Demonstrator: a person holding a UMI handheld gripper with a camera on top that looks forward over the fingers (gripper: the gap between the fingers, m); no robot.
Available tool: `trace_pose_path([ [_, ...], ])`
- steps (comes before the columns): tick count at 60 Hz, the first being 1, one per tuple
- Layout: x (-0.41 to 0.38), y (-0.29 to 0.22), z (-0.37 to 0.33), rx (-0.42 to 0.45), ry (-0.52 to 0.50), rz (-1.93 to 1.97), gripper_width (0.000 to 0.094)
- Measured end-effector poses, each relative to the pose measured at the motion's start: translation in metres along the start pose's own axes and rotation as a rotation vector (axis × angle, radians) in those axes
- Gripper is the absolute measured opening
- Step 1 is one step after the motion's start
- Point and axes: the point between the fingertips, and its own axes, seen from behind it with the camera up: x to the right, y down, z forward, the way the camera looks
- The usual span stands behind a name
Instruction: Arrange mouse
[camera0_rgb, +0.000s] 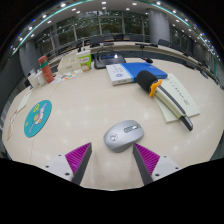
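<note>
A grey computer mouse (122, 134) lies on the beige table (85, 110), just ahead of my gripper (112, 157) and slightly right of the middle between the fingers. The fingers (78, 157) are spread wide apart, with magenta pads on their inner faces. They hold nothing. The mouse rests on the table by itself, a little beyond the fingertips.
A blue disc-shaped mat (37, 118) lies to the left. A tool with an orange and black handle (165, 97) lies on papers to the right. Books and a blue folder (135, 72) sit beyond, with boxes and bottles (60, 66) at the far left.
</note>
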Motion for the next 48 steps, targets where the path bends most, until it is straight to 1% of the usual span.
trace_pose_path([
  [5,0.001,-0.016,0.012,0.027,-0.007,-0.005,0.0850],
  [12,0.001,-0.033,0.027,0.030,-0.018,-0.014,0.0845],
  [20,0.001,-0.051,0.043,0.053,-0.010,-0.044,0.0804],
  [23,0.003,-0.056,0.048,0.065,0.004,-0.056,0.0748],
  [24,0.004,-0.057,0.049,0.068,0.011,-0.061,0.0716],
  [26,0.008,-0.059,0.052,0.075,0.029,-0.077,0.0637],
  [28,0.014,-0.061,0.054,0.082,0.053,-0.093,0.0531],
  [29,0.014,-0.062,0.054,0.087,0.057,-0.099,0.0504],
  [35,0.013,-0.064,0.055,0.106,0.047,-0.110,0.0478],
  [43,0.013,-0.065,0.054,0.118,0.052,-0.128,0.0397],
  [48,0.010,-0.068,0.051,0.114,0.053,-0.132,0.0371],
])
